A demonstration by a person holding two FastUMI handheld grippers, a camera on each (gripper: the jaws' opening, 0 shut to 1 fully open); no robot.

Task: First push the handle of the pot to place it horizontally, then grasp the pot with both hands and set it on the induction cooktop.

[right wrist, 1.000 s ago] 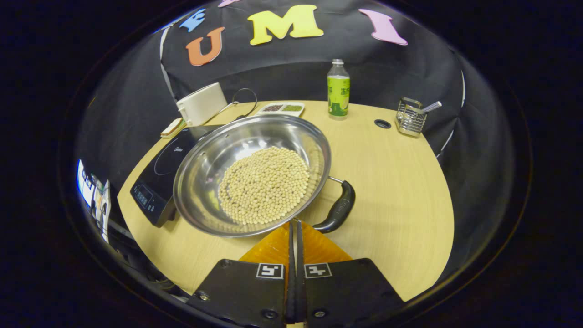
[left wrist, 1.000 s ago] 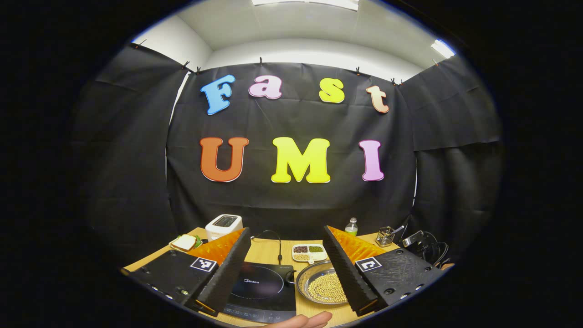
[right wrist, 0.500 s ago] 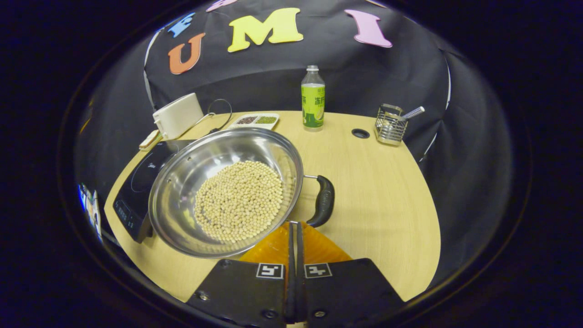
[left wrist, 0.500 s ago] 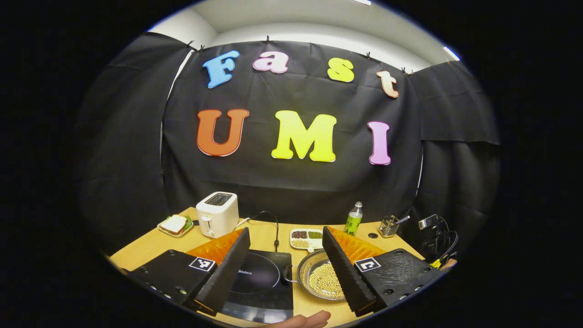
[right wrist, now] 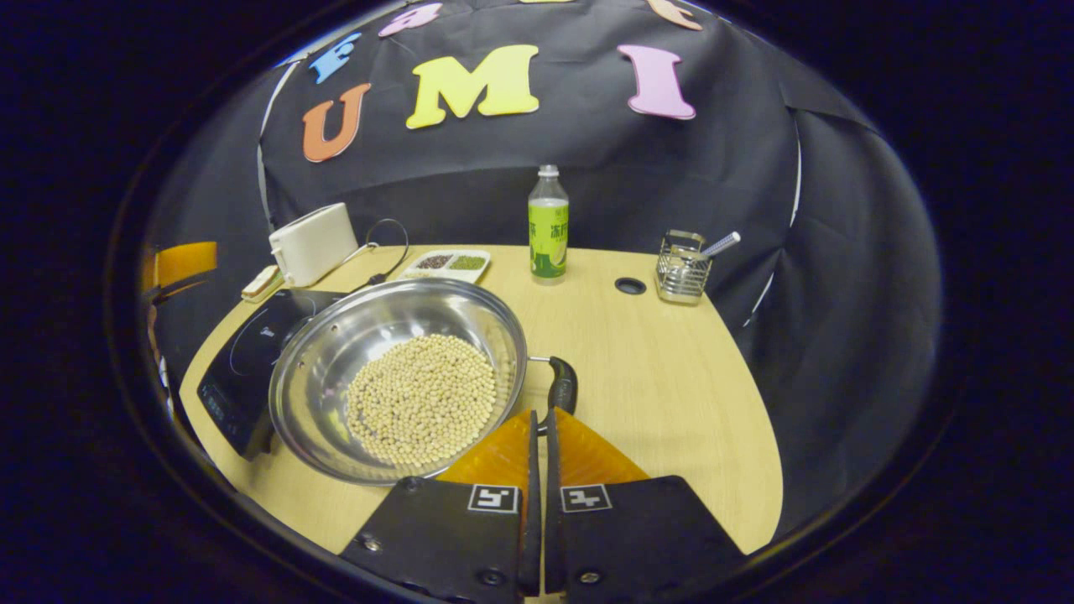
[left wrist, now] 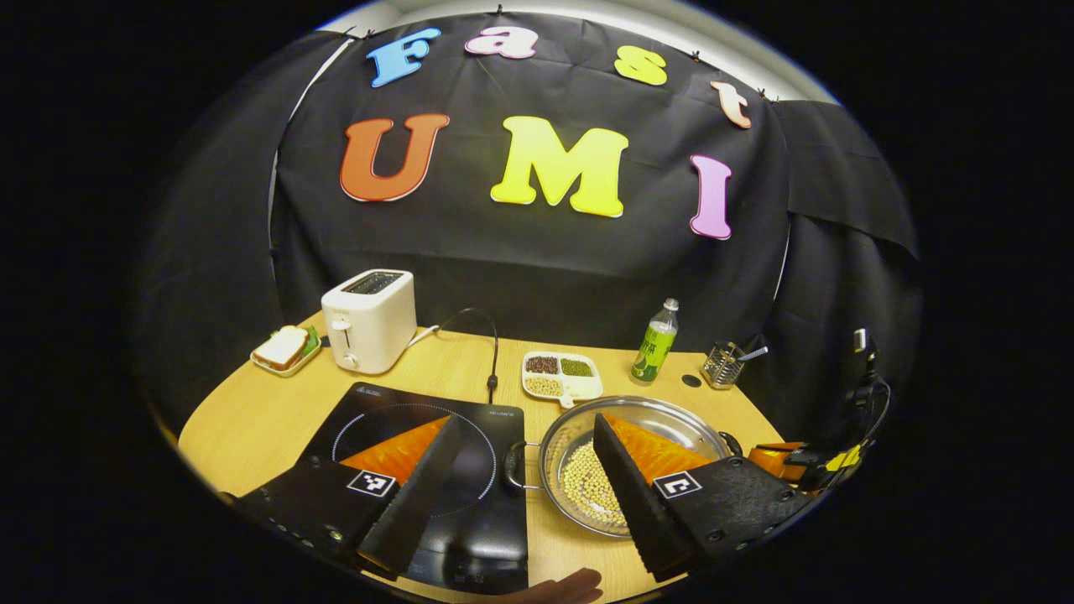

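Black cloth walls close in a rounded wooden worktop (right wrist: 671, 403) that carries everything here. Largest on it is the black induction cooktop (left wrist: 470, 470), lying flat at the left front. Just beside its right edge sits the steel pot (right wrist: 336, 352), a wide shallow pan with a heap of pale soybeans (right wrist: 419, 398) in its bottom; in the right claw view its left rim hides part of the cooktop's near corner. The pot carries a small loop handle (left wrist: 512, 466) on the cooktop side and a dark long handle (right wrist: 560, 390) on the opposite side.

The left claw (left wrist: 524, 495) hovers above the gap between cooktop and pot with its fingers spread wide, one over the cooktop glass, the other over the pot's bowl, gripping nothing. The right claw (right wrist: 537, 419) has its fingers closed flat together, and their tips sit right at the near end of the long handle, at the pot's right side.

Behind stand a white toaster (left wrist: 369, 319), a plated sandwich (left wrist: 284, 348), a divided dish of beans (left wrist: 560, 376), a green-labelled bottle (right wrist: 548, 226) and a wire utensil holder (right wrist: 681, 273).
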